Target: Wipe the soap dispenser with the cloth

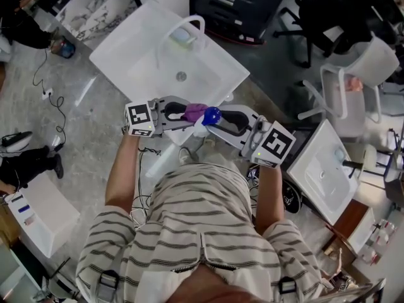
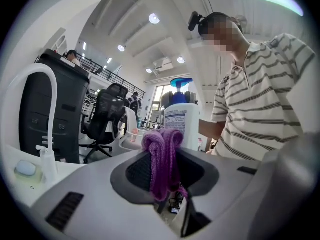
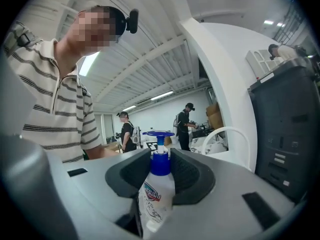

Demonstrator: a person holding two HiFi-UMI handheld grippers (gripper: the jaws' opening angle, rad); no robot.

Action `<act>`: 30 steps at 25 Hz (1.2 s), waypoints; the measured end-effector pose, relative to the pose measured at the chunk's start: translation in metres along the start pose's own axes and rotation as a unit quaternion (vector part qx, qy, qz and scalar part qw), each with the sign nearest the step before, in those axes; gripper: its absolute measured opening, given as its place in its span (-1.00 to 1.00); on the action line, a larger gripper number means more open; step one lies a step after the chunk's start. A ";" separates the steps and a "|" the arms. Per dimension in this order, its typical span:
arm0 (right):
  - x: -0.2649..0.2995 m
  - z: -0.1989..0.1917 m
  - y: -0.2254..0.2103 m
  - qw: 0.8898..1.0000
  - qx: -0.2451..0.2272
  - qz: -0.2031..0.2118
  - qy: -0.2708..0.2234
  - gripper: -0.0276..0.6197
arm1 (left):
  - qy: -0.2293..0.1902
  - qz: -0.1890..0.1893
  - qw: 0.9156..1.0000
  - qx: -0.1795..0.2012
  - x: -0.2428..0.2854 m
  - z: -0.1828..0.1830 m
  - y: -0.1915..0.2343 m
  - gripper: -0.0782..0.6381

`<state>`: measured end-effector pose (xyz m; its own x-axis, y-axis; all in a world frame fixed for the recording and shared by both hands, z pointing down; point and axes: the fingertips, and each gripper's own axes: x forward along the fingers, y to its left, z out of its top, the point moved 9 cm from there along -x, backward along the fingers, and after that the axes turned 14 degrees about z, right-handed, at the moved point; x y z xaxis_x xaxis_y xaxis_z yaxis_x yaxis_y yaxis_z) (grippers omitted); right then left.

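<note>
Both grippers loaded, cloth meeting soap dispenser in mid-air over the sink's near edge.

Left gripper (image 1: 182, 113) is clamped on a bunched purple cloth (image 2: 163, 156), with a wad sticking out past the jaws. Right gripper (image 1: 222, 120) is closed partway round the white soap dispenser (image 3: 157, 196), with the jaws on its neck below the blue pump head (image 3: 159, 134). Nothing carries the dispenser; it is held up in front of the person's chest, above the near edge of the white sink (image 1: 136, 62). Cloth sits right at the pump; whether it touches it, I cannot tell.

Risks: a sideways push from the cloth could twist or slide the smooth bottle in the neck grip and drop it to the sink or floor. Pressing on the pump top could squirt soap. Rubbing may drag the small wad out of the jaws.
</note>
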<state>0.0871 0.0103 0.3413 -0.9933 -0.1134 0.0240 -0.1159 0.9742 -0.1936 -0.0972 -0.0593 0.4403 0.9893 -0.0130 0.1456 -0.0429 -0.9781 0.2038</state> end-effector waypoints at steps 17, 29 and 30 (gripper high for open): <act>-0.018 -0.004 -0.031 0.992 0.025 -0.124 -0.022 -0.51 | -0.077 0.150 0.986 -0.002 -0.013 0.016 0.001 -0.46; -0.018 -0.011 -0.056 0.965 0.012 -0.258 -0.039 -0.51 | -0.067 0.318 0.945 0.022 -0.001 0.024 -0.001 -0.46; -0.018 -0.012 -0.058 0.963 0.014 -0.266 -0.041 -0.51 | -0.068 0.324 0.943 0.022 -0.001 0.024 -0.002 -0.46</act>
<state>0.1113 -0.0414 0.3640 -0.7895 -0.6118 0.0492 -0.6078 0.7682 -0.2012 -0.0946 -0.0628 0.4163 0.7665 -0.6345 0.0994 -0.6416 -0.7634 0.0743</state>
